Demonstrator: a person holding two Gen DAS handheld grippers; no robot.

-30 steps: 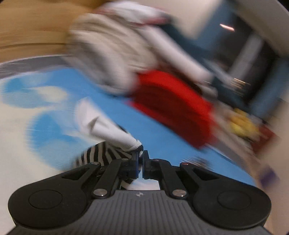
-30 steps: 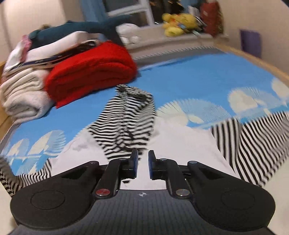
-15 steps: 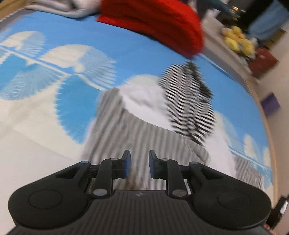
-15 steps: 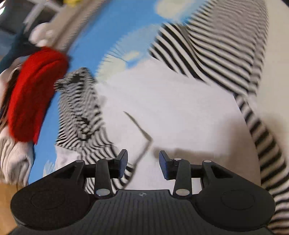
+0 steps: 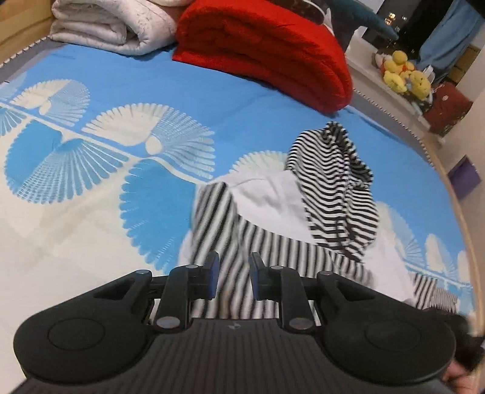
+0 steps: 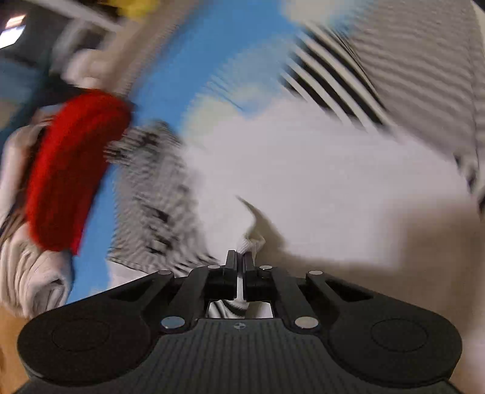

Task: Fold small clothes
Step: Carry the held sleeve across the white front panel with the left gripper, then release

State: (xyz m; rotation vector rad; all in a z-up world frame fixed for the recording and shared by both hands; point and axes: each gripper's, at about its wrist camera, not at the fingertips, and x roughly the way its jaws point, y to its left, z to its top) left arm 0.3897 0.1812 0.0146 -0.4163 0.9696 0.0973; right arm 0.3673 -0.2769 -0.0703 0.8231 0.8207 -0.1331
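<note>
A small white hooded top with black-and-white striped sleeves and hood (image 5: 272, 197) lies on the blue and white bedspread (image 5: 91, 169). One striped sleeve (image 5: 230, 239) lies folded across the white body, right in front of my left gripper (image 5: 232, 272), which is open and empty just above it. The striped hood (image 5: 336, 181) lies crumpled to the right. In the blurred right wrist view, my right gripper (image 6: 241, 263) is shut on a pinch of the top's white edge (image 6: 251, 242), with the white body (image 6: 303, 169) spreading ahead.
A folded red blanket (image 5: 266, 45) and a folded white quilt (image 5: 112, 27) lie at the far end of the bed. Yellow plush toys (image 5: 403, 75) sit on a ledge beyond. The bed's wooden edge (image 5: 463, 218) runs along the right.
My left gripper let go of the sleeve cuff and opened, and the sleeve now lies across the body. My right gripper moved down to the white edge and closed on it.
</note>
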